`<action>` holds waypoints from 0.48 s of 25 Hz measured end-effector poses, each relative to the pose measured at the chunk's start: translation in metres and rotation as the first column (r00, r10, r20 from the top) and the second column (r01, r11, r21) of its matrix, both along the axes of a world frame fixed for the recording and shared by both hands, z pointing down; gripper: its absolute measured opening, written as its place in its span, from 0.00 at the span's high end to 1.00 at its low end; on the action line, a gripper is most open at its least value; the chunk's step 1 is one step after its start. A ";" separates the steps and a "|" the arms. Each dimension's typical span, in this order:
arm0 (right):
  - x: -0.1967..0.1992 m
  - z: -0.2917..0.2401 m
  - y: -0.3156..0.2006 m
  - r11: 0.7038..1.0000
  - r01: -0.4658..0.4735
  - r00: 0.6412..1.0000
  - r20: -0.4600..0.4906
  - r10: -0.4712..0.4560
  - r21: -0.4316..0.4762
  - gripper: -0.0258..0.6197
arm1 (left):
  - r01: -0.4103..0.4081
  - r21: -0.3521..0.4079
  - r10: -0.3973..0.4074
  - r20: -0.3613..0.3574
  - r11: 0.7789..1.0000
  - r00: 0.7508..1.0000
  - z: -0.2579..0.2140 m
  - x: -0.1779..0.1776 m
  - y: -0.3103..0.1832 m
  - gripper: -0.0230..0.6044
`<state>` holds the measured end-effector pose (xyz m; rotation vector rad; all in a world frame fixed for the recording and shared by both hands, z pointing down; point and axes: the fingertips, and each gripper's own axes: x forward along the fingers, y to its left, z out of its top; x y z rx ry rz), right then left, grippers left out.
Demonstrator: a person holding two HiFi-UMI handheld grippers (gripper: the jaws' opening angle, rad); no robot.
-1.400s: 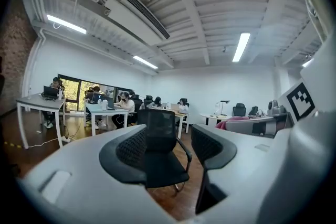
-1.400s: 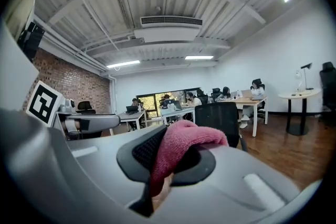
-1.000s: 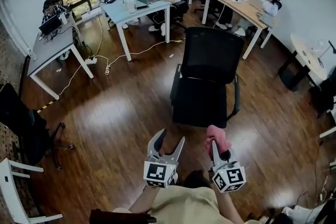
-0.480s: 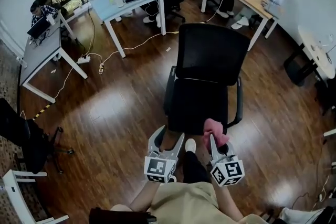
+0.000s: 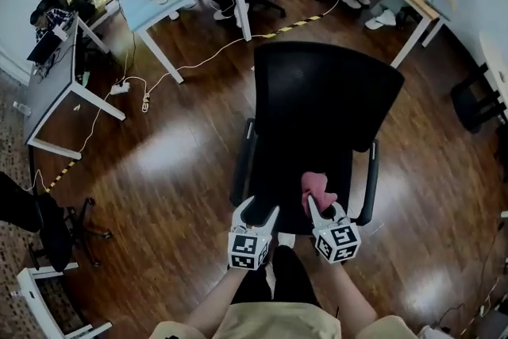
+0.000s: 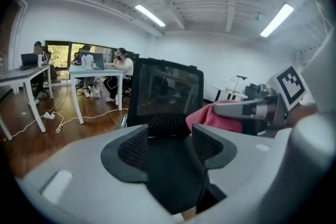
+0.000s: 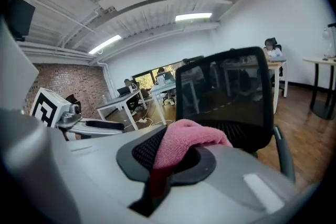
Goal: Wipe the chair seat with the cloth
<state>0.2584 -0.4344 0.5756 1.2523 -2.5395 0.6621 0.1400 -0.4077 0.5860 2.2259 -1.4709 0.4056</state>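
The right gripper (image 5: pixel 325 208) pinches the pink cloth (image 5: pixel 316 188) between its jaws, the cloth bunched above the front part of the black chair seat (image 5: pixel 286 163) (whether it touches the seat cannot be told). Just beside it, at the seat's front edge, the left gripper (image 5: pixel 255 212) hovers with jaws spread and empty.
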 end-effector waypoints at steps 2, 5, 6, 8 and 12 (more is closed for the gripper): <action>-0.013 0.036 -0.029 0.998 0.040 0.999 0.011 -0.039 -0.044 0.93 | -0.001 -0.039 0.002 0.034 0.999 0.999 0.033 -0.001 -0.018 0.56; -0.033 0.095 -0.060 0.989 0.093 0.995 0.047 -0.088 -0.115 0.93 | 0.012 -0.095 -0.006 0.056 0.995 0.998 0.081 -0.002 -0.032 0.55; -0.043 0.115 -0.072 0.986 0.109 0.993 0.058 -0.102 -0.128 0.93 | 0.012 -0.120 -0.005 0.053 0.993 0.999 0.098 -0.004 -0.035 0.55; -0.069 0.151 -0.099 0.981 0.153 0.986 0.080 -0.144 -0.123 0.93 | 0.017 -0.168 -0.011 0.034 0.986 0.999 0.129 -0.007 -0.040 0.55; -0.115 0.222 -0.159 0.970 0.218 0.969 0.141 -0.202 -0.109 0.93 | 0.005 -0.291 -0.016 -0.036 0.957 0.999 0.194 0.011 -0.047 0.56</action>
